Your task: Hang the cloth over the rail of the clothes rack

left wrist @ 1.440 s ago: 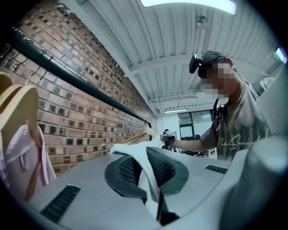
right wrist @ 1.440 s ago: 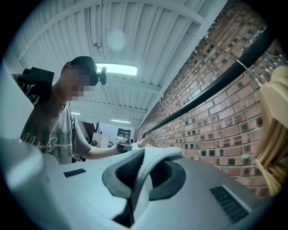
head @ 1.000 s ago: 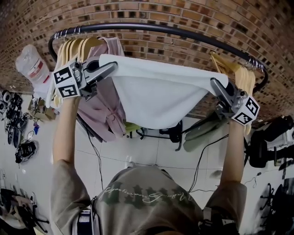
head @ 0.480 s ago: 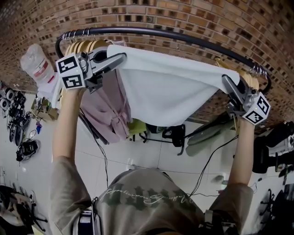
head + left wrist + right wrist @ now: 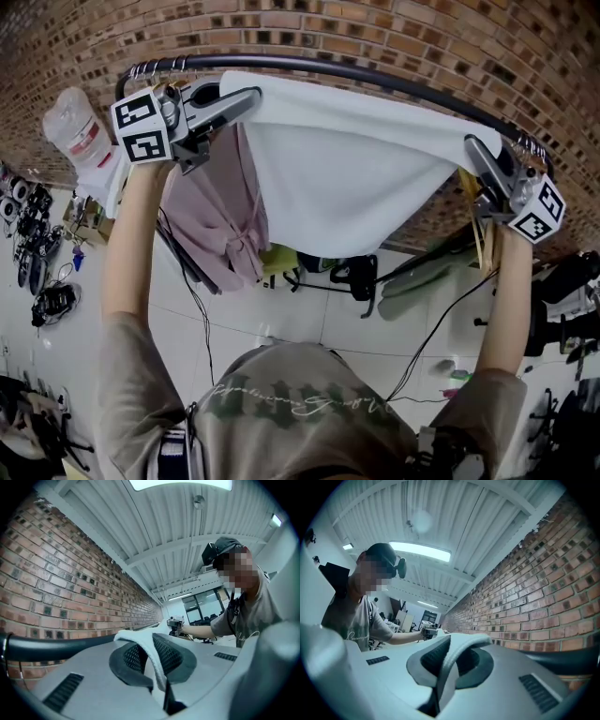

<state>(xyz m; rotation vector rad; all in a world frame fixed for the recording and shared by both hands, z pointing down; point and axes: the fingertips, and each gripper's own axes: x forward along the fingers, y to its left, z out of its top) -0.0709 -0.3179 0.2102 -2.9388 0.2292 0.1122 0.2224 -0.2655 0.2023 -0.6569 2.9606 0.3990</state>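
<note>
White cloth point(image 5: 356, 178) held spread wide just by the rail point(image 5: 328, 67), left claw point(image 5: 246, 97) and right claw point(image 5: 474, 148) each pinching a top corner, so its edge can go over. Not draped yet.

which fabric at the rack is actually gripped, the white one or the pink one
The white cloth: left gripper and right gripper are each shut on a top corner, stretching it wide. The pink garment hangs loose under the rail, ungripped.

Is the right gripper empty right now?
No, the right gripper is shut on a fold of the white cloth, which runs down between its two pads.
</note>
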